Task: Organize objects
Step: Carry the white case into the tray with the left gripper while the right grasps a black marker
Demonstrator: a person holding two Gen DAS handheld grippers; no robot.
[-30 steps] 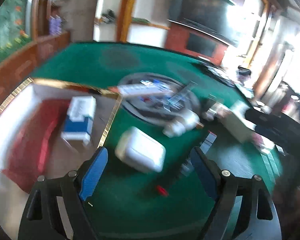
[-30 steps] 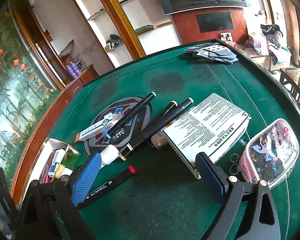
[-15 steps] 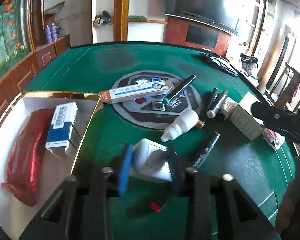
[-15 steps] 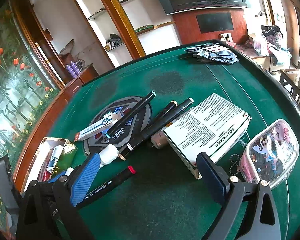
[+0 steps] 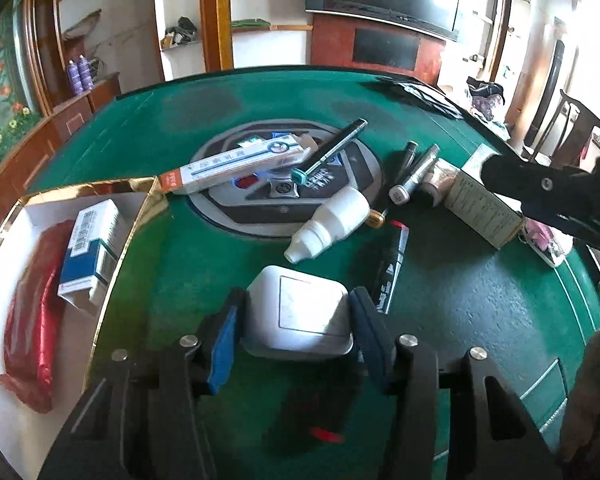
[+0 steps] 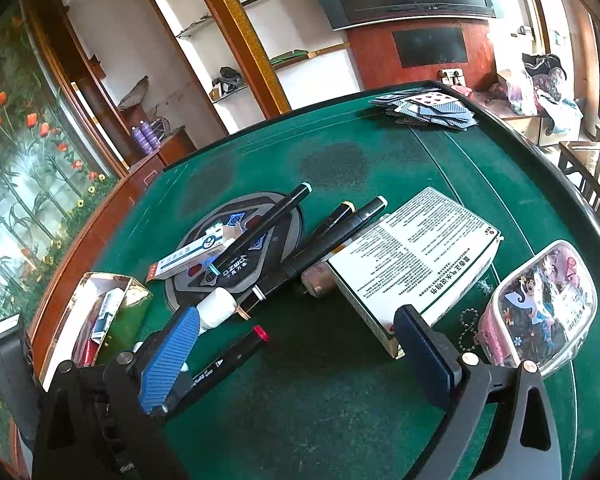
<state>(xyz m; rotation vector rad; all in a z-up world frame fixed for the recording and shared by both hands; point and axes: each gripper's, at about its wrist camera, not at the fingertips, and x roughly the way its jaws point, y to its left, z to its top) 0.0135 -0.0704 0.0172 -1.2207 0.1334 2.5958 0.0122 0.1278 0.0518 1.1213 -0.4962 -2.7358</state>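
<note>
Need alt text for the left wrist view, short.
The left tongs bracket a white rounded case lying on a green felt table; their jaws have just been opening. Left of them, an open gold-rimmed box holds a red pouch and a blue-and-white carton.

Landmark: round centre plate (image 5: pixel 284 216) on the table (image 5: pixel 460 300). A long carton (image 5: pixel 236 164) and one pen (image 5: pixel 332 148) lie across the plate. Open box (image 5: pixel 16 216) left of plate, holding a pouch (image 5: pixel 32 320) and a small carton (image 5: pixel 88 252); bottle (image 5: pixel 332 220) on the plate's near edge, a case (image 5: pixel 296 312) nearer still; large carton (image 6: pixel 416 256) right of plate.
</note>
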